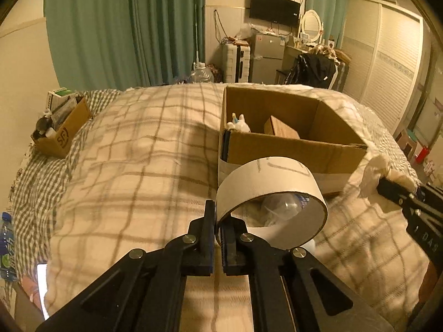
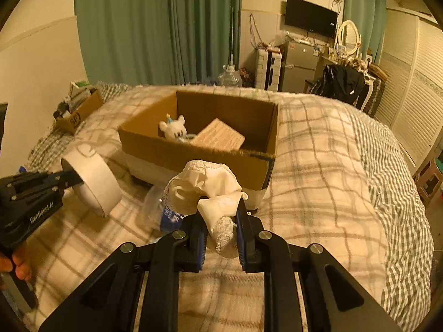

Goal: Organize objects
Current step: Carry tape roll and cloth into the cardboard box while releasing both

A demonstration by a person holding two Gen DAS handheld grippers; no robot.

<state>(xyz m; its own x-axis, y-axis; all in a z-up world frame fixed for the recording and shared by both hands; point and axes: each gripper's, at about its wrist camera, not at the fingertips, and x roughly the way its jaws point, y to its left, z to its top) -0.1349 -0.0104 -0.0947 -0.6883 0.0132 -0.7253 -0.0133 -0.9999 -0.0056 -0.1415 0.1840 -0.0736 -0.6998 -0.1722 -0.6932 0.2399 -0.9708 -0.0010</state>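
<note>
My left gripper [image 1: 217, 221] is shut on the wall of a wide white tape roll [image 1: 272, 191] and holds it above the plaid blanket, just short of the open cardboard box [image 1: 293, 149]. My right gripper [image 2: 220, 215] is shut on a cream lace-trimmed cloth [image 2: 206, 185] and holds it in front of the same box [image 2: 193, 155]. Inside the box lie a white plush toy [image 2: 174, 128] and a small brown carton [image 2: 218, 138]. A clear plastic bottle [image 2: 157, 204] lies on the blanket under the cloth; it shows through the roll [image 1: 282, 204].
A smaller cardboard box [image 1: 62, 130] full of items sits at the bed's far left. The plaid blanket [image 2: 326, 171] covers the bed. A water bottle [image 1: 5, 249] and a phone [image 1: 43, 285] lie at the left edge. Beyond the bed stand a fridge [image 1: 267, 58] and wardrobe [image 2: 409, 105].
</note>
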